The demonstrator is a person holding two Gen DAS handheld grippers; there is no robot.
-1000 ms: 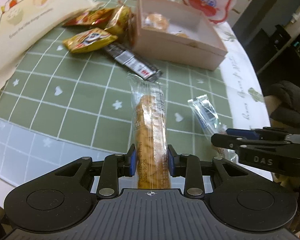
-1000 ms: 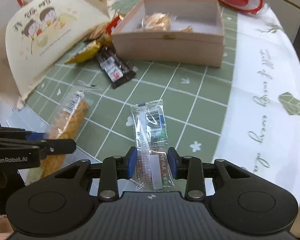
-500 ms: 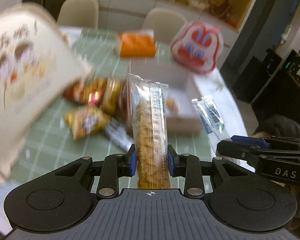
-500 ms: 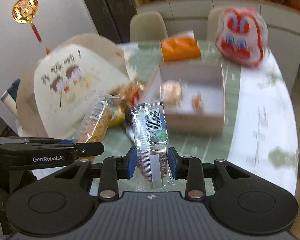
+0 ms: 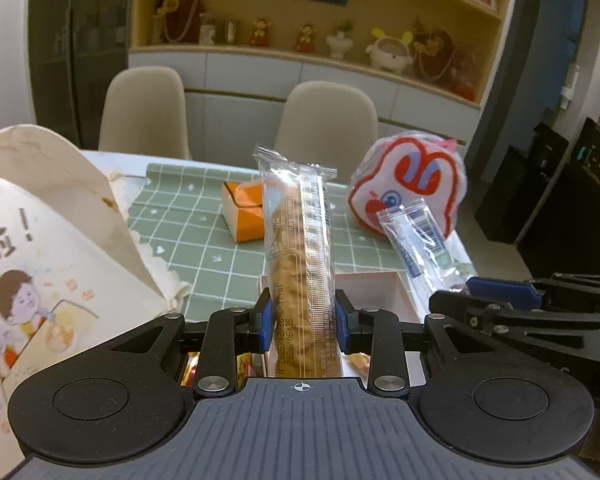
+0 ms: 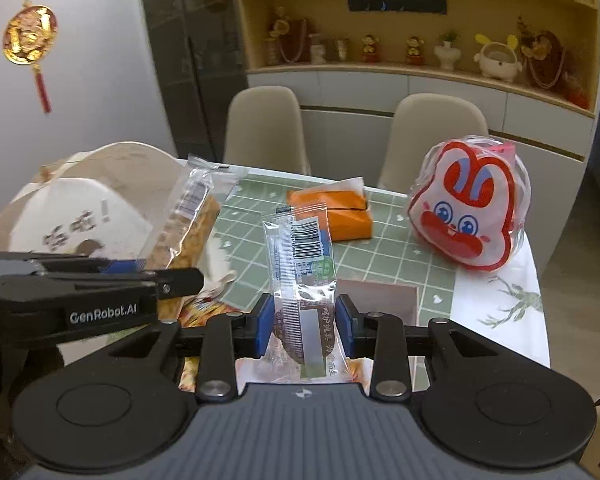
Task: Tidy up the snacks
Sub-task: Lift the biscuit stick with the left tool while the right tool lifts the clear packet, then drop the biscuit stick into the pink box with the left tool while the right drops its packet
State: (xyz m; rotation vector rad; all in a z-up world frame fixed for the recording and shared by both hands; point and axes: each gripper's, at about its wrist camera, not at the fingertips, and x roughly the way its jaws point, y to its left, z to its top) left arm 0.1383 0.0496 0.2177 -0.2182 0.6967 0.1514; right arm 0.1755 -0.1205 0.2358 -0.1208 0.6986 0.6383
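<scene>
Snacks hang in both tools above the near edge of the tabletop (image 5: 204,216). At the left edge stands a cream lid (image 5: 40,248) with cartoon children printed on it, tilted up. Beside it, the left tool (image 5: 302,322) clamps the lower end of a long clear cracker pack (image 5: 298,256), which stands upright between the blue pads (image 5: 265,320). In the right wrist view the same pack (image 6: 188,232) leans at the left, held off the cloth. Below both tools lies an open pink box (image 5: 396,292), its far rim just past the pads; loose wrappers (image 5: 244,364) show under the left tool, too hidden to name. Further back, near the far edge, sits an orange box (image 6: 340,216) on the green checked cloth. Right of centre, the right tool (image 6: 302,322) grips a small clear wafer packet (image 6: 304,280) with a barcode at its top, also upright. From the left wrist view that packet (image 5: 416,240) slants up at the right. Toward the far right corner stands a red-and-white rabbit bag (image 6: 466,208), upright on the cloth. Two beige chairs (image 6: 264,128) stand behind the far edge.
</scene>
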